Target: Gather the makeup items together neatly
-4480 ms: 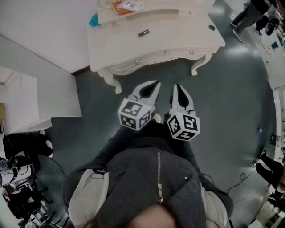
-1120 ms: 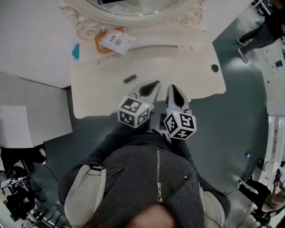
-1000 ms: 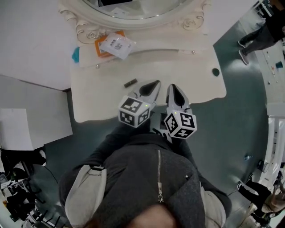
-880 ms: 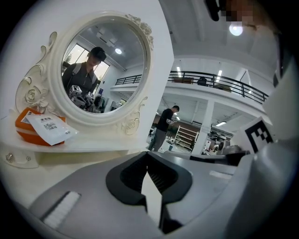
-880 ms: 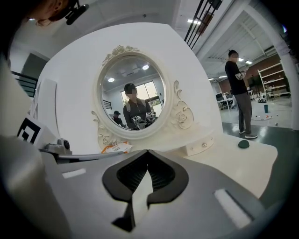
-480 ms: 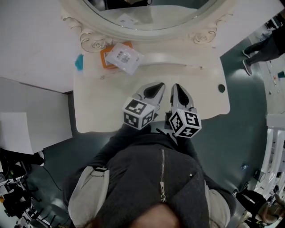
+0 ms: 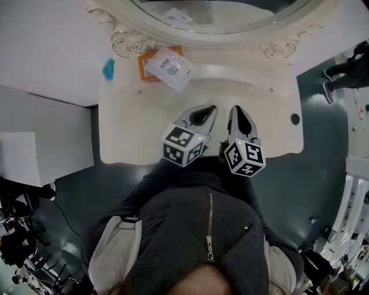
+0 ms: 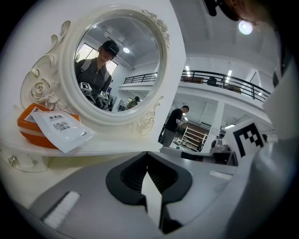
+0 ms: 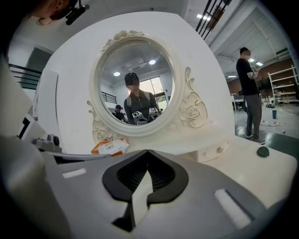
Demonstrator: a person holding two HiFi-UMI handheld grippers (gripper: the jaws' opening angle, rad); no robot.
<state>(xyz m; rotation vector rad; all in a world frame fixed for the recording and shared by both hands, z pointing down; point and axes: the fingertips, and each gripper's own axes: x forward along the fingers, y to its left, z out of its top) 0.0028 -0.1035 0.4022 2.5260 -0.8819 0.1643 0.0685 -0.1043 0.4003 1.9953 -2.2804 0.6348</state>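
An orange box lies on the raised back shelf of the cream dressing table, with a white printed sachet across it. Both also show in the left gripper view, the orange box under the sachet. A small dark round item sits near the table's right edge. My left gripper and right gripper hover side by side over the table's front middle, pointing at the mirror. Each is shut and holds nothing. In the right gripper view the round item lies far right.
An oval mirror in a carved cream frame stands at the back of the table. A teal object sits at the table's back left corner by the white wall. A person stands on the grey floor to the right.
Both grippers have come forward over the tabletop towards the mirror, still shut. A small dark stick that lay left of the left gripper a second ago is out of sight.
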